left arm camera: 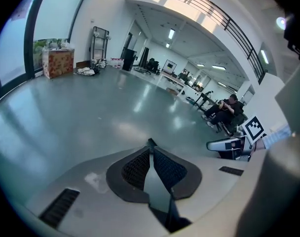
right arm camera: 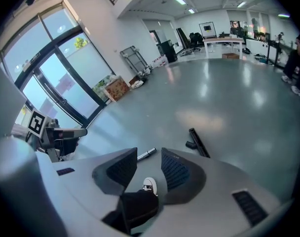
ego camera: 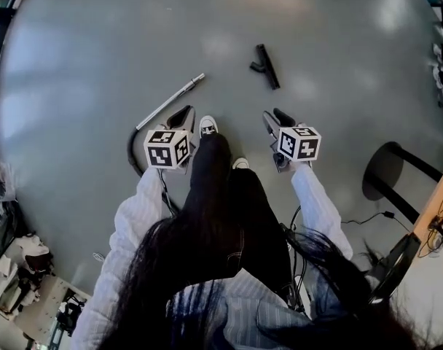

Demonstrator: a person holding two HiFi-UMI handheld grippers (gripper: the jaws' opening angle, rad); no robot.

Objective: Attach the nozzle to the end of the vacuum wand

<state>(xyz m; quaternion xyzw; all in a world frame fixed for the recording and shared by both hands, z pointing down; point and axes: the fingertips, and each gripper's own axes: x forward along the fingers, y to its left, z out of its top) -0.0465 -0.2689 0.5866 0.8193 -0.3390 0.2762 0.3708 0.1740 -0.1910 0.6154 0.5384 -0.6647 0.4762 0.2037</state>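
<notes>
Black T-shaped nozzle (ego camera: 265, 66) lies on the glossy grey floor (ego camera: 338, 64), well apart from the slim metal wand (ego camera: 170, 102). Left gripper (ego camera: 182, 115) is pinched closed and empty; right gripper (ego camera: 275, 117) has its ribbed jaws parted, holding nothing.

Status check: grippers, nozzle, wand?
Left gripper shut, empty. Right gripper open, empty. Nozzle and wand lie apart on floor, untouched. Nothing blocks them.

You are holding the left gripper (ego camera: 183, 115) beside the right gripper (ego camera: 277, 119), both angling downward; the left jaws are pressing together, the right jaws standing apart, empty.
</notes>
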